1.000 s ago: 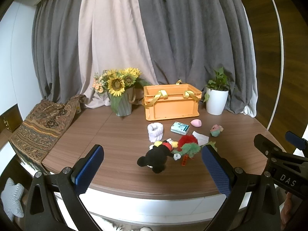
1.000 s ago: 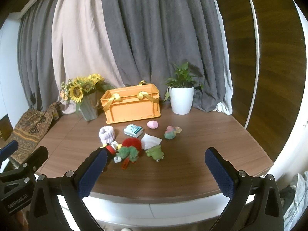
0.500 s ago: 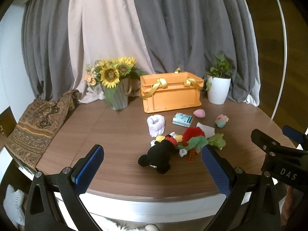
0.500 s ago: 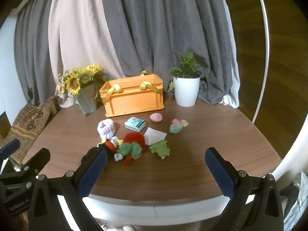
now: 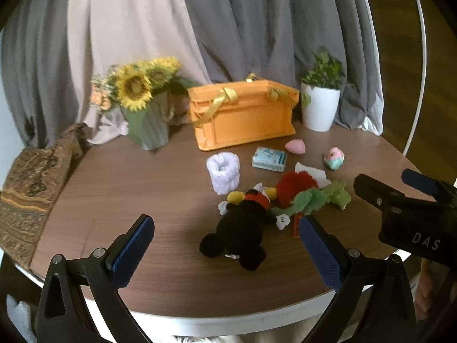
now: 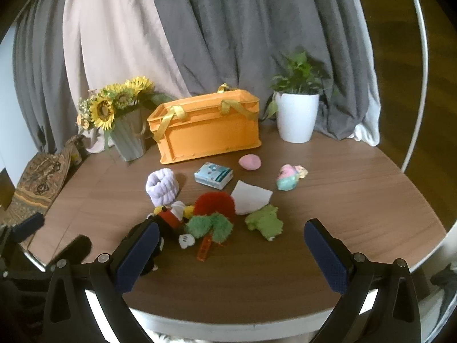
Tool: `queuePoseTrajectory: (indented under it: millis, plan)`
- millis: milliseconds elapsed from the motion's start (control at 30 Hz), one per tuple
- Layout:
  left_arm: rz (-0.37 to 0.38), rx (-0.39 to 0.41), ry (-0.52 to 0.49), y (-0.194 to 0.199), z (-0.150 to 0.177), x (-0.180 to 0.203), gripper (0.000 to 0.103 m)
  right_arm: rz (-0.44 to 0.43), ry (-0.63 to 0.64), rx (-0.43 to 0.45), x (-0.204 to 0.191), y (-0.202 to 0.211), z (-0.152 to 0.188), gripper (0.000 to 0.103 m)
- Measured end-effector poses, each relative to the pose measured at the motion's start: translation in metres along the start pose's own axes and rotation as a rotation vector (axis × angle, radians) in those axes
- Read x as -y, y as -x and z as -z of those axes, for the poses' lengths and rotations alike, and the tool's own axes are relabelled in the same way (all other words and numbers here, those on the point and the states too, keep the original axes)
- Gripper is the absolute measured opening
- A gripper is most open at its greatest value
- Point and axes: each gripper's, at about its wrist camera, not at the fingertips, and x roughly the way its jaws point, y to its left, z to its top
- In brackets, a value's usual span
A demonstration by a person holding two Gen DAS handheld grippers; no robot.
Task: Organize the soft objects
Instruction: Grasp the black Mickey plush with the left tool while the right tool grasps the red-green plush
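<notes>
Soft toys lie mid-table: a black mouse plush [image 5: 242, 228], a red fluffy ball [image 5: 295, 184] [image 6: 215, 203], a green fluffy toy [image 5: 311, 200] [image 6: 211, 225], a green frog plush [image 6: 265, 223], a lilac rolled cloth [image 5: 222, 173] [image 6: 161, 185], a pink sponge [image 5: 295, 145] [image 6: 250, 161] and a pastel plush [image 5: 334, 157] [image 6: 288, 178]. The orange basket [image 5: 242, 117] [image 6: 208, 128] stands behind them. My left gripper [image 5: 225, 251] is open and empty, just before the mouse plush. My right gripper [image 6: 230, 254] is open and empty, before the toy pile.
A sunflower vase [image 5: 148, 120] [image 6: 128, 134] stands left of the basket and a white potted plant [image 5: 320, 108] [image 6: 297, 117] to its right. A tissue pack [image 5: 268, 158] [image 6: 214, 175] and a white paper [image 6: 251, 195] lie among the toys. A patterned cloth [image 5: 31, 177] drapes the table's left edge.
Both grippers have moved forward and down toward the table; the toys now look larger and closer. Both stay open and empty.
</notes>
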Motion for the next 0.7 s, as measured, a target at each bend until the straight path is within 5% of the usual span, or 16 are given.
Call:
queuePoseTrajectory:
  millis: [700]
  plan:
    - [0.13,-0.154,-0.059,-0.094,0.026,-0.003,0.093,-0.011,0.036,-0.078,-0.016,-0.096,0.015,0.095]
